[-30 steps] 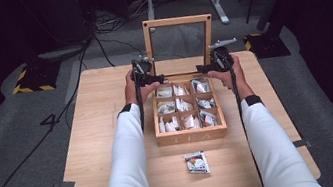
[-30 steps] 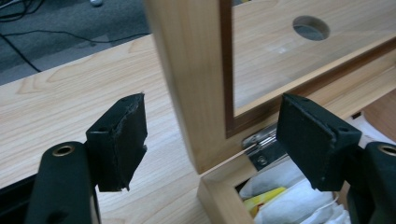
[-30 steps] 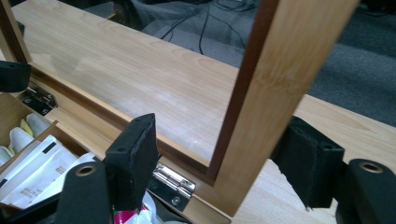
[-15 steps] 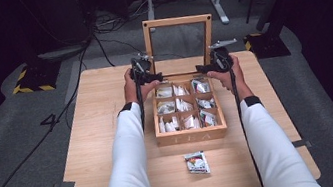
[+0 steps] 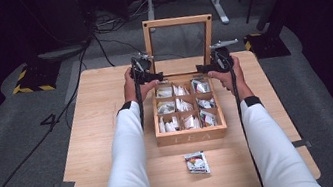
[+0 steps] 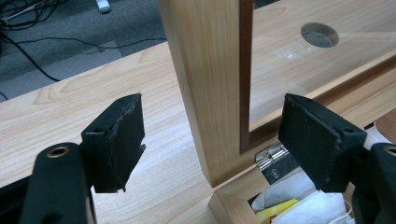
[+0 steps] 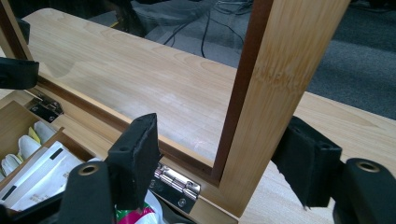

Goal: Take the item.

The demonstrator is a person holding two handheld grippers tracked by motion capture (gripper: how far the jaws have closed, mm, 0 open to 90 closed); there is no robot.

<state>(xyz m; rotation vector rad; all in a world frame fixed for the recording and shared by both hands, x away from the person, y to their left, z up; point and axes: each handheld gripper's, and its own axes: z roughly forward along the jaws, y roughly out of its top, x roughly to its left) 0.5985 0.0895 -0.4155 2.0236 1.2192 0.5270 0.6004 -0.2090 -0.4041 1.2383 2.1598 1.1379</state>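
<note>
The wooden table (image 5: 110,133) carries a wooden tea box (image 5: 191,132), marked TEA on its front wall, which stands at the middle of the table toward the far edge. The box has 9 compartments in 3 rows of 3, all holding tea bags. Its lid (image 5: 176,21), a wooden frame around a clear pane, stands upright at the back of the box on 2 metal hinges (image 7: 175,184).

The left gripper (image 5: 142,73) is at the left rear corner of the box, beside the foot of the lid's left post. In the left gripper view its jaws stand apart on either side of that post (image 6: 205,84), with a gap on both sides, so they do not press on it.

The right gripper (image 5: 217,61) is at the right rear corner of the box. In the right gripper view its jaws straddle the lid's right post (image 7: 275,93); the outer pad lies close against the wood and the inner one stands clear of it, so the jaws are apart and not clamped.

A single tea bag packet (image 5: 197,163) lies flat on the table in front of the box, near the front edge.
</note>
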